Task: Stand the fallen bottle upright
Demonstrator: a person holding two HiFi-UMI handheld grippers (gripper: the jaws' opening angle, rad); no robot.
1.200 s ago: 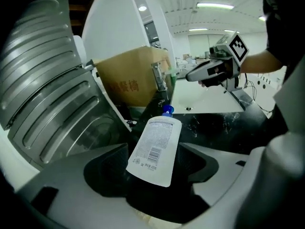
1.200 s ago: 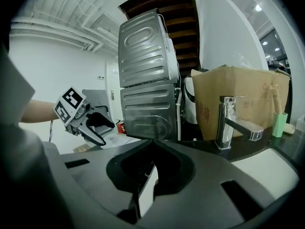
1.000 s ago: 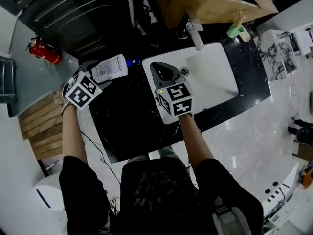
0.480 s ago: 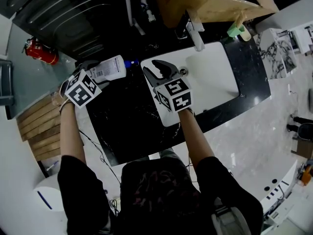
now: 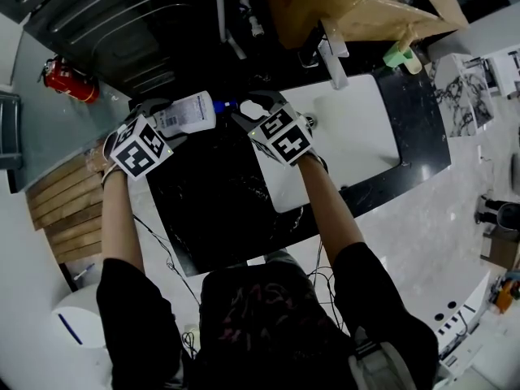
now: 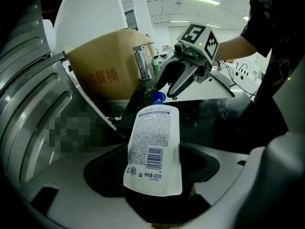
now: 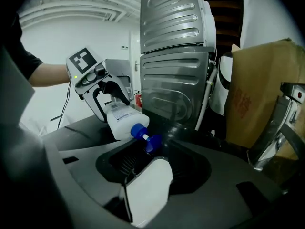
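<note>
A white bottle (image 5: 185,112) with a blue pump cap (image 5: 223,104) is held roughly level over the black counter (image 5: 211,210), cap pointing right. My left gripper (image 5: 162,116) is shut on its bottom end; in the left gripper view the labelled bottle (image 6: 155,149) stands out between the jaws of the left gripper (image 6: 155,180). My right gripper (image 5: 248,108) is just right of the cap, and its jaws are opening. In the right gripper view the blue pump (image 7: 145,136) lies just ahead of the right gripper (image 7: 152,163), untouched, with nothing between the pads.
A white sink (image 5: 357,128) with a faucet (image 5: 331,59) lies to the right. A brown paper sack (image 5: 357,6) stands behind it, near a green bottle (image 5: 400,55). A ribbed metal machine (image 7: 176,56) rises behind the counter. A red extinguisher (image 5: 69,81) is far left.
My right gripper has moved left and away from me toward the bottle's cap, rolling as it went, and its jaws went from shut to wide open. The left gripper and bottle have hardly shifted.
</note>
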